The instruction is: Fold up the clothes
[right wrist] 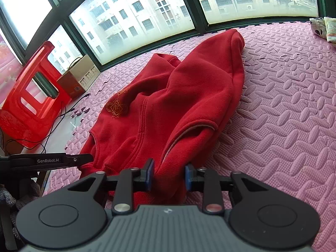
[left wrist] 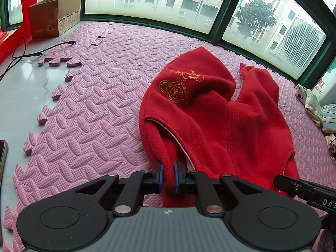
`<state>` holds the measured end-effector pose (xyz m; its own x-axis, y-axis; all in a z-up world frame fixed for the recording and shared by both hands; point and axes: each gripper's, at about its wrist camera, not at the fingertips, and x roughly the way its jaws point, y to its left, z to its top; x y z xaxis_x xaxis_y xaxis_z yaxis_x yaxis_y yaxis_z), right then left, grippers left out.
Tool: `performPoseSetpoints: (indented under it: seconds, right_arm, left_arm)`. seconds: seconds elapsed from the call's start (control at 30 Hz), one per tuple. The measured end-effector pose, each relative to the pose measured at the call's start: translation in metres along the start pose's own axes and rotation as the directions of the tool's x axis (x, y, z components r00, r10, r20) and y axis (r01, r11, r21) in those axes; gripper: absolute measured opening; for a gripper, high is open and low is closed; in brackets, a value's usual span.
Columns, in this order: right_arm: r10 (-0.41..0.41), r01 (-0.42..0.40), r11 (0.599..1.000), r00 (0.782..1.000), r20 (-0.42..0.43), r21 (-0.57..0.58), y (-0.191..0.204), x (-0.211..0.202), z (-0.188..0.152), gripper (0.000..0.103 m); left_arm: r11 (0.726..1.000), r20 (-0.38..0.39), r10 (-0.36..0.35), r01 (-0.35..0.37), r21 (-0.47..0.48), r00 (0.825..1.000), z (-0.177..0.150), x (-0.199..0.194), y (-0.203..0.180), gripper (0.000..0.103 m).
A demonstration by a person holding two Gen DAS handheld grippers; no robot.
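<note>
Left wrist view, left claw (left wrist: 168,175) pinching red hoodie (left wrist: 210,113) hem

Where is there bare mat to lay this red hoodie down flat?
Bare pink mat lies right of the red hoodie, up to the small cloth pile. More lies between hoodie and cardboard box. Crowded: cable and mat's jagged edge.

Red fleece hoodie (left wrist: 210,113) with gold chest print lies crumpled and half-folded on the pink mat.
</note>
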<state>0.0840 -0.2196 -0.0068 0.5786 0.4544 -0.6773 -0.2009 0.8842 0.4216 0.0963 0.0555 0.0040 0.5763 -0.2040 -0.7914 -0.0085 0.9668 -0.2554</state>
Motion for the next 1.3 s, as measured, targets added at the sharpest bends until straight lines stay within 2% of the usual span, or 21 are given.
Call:
performPoseSetpoints:
  seconds: [0.3,0.63,0.7,0.83,1.0,1.1,1.3]
  right_arm:
    - [0.009,-0.010,0.998,1.000,-0.015,-0.059,0.005,-0.044,-0.021,0.023]
    - [-0.008,-0.001,0.995,0.996,-0.090,-0.102,0.005,-0.067,-0.052,0.023]
    - [-0.005,-0.004,0.995,0.995,-0.100,-0.097,0.003,-0.067,-0.051,0.030]
    - [0.002,-0.013,0.995,0.994,-0.108,-0.095,0.000,-0.071,-0.045,0.033]
    - [-0.018,0.003,0.991,0.994,-0.111,-0.137,-0.003,-0.079,-0.033,0.041]
    - [-0.030,0.013,0.986,0.994,-0.103,-0.164,-0.002,-0.084,-0.025,0.048]
    - [-0.090,0.080,0.970,0.995,-0.036,-0.230,-0.005,-0.084,0.000,0.048]
  left_arm:
    - [0.996,-0.038,-0.086,0.088,0.030,0.996,-0.034,-0.040,-0.004,0.010]
    - [0.990,-0.088,-0.106,0.113,0.082,0.990,-0.059,-0.054,-0.006,0.011]
    - [0.991,-0.098,-0.099,0.107,0.082,0.990,-0.061,-0.053,-0.004,0.014]
    - [0.990,-0.092,-0.093,0.102,0.099,0.991,-0.060,-0.058,-0.004,0.020]
    - [0.986,-0.050,-0.089,0.095,0.137,0.995,-0.053,-0.071,-0.008,0.039]
    - [0.985,-0.022,-0.086,0.088,0.150,0.996,-0.046,-0.075,-0.010,0.045]
    - [0.981,-0.022,-0.101,0.103,0.163,0.995,-0.036,-0.064,-0.024,0.045]
